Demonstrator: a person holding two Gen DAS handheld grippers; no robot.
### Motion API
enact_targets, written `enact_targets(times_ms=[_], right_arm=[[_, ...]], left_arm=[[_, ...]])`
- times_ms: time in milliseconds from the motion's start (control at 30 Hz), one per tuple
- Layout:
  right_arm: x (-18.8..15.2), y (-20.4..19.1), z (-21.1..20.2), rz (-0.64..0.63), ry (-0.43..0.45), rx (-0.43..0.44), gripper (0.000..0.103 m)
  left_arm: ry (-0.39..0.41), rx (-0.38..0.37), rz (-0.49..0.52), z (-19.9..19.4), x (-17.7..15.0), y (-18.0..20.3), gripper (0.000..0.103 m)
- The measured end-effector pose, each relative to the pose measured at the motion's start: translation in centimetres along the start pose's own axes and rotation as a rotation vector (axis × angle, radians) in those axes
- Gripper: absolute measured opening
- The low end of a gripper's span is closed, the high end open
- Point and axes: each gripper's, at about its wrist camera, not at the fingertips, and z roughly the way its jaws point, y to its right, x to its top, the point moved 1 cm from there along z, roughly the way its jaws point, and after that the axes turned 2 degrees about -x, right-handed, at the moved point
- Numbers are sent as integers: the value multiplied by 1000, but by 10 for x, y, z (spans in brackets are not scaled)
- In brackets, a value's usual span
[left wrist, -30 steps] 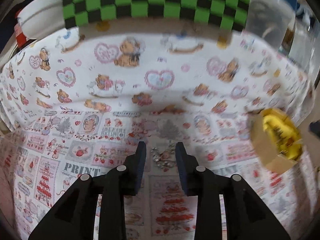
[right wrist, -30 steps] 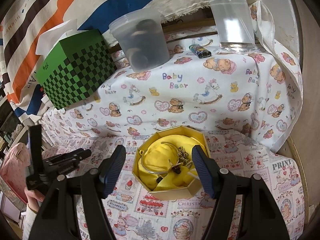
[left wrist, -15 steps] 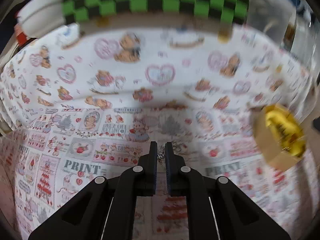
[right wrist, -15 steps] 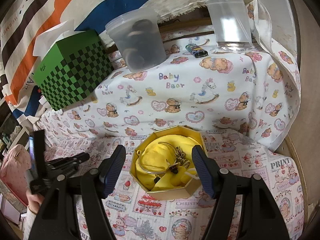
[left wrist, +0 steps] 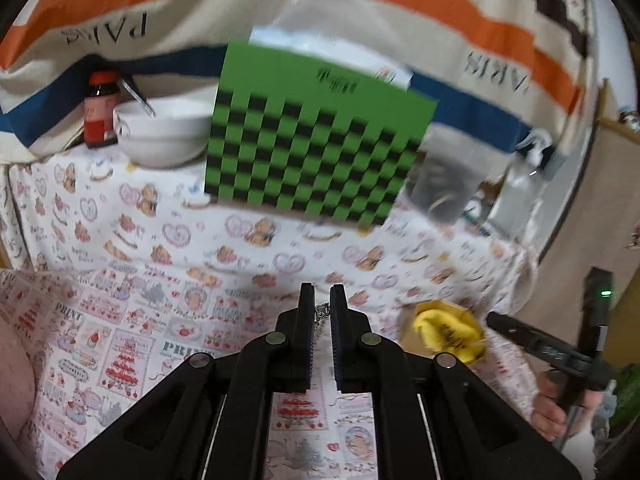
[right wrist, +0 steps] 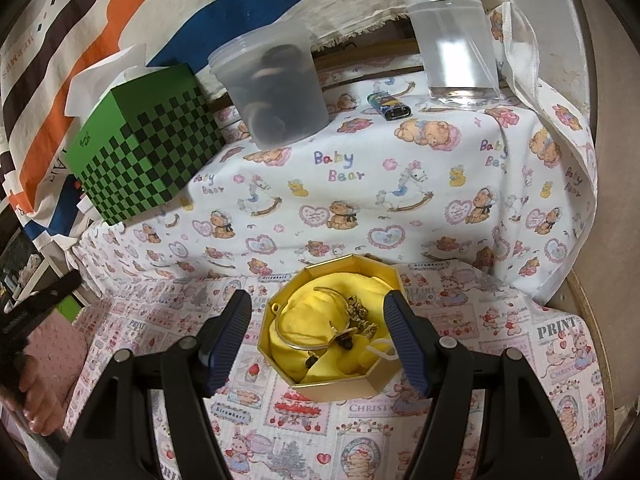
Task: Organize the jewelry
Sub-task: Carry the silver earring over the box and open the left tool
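The left hand-held gripper [left wrist: 320, 312] has closed on the chain [left wrist: 320, 314] and lifted it.

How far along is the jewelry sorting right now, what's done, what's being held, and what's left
Done: a bangle and a small gold piece already lie in the yellow-lined box. In hand: the left gripper is shut on a small silvery chain. The right gripper is open, straddling the box. Left: getting that chain into the box.
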Motion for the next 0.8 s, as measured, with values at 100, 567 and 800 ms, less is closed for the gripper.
enact_targets(times_ms=[100,567,800], right_arm=[[1,3,0,11,0,2,66],[11,23,-14,125,-1,117,66],[11,39,-10,224,-31,207,66]], left_arm=[[-11,-14,7,-5,6,-2,7],[-123,-123,78,24,37,64,7],[-167,-231,44,72,18,113,7]])
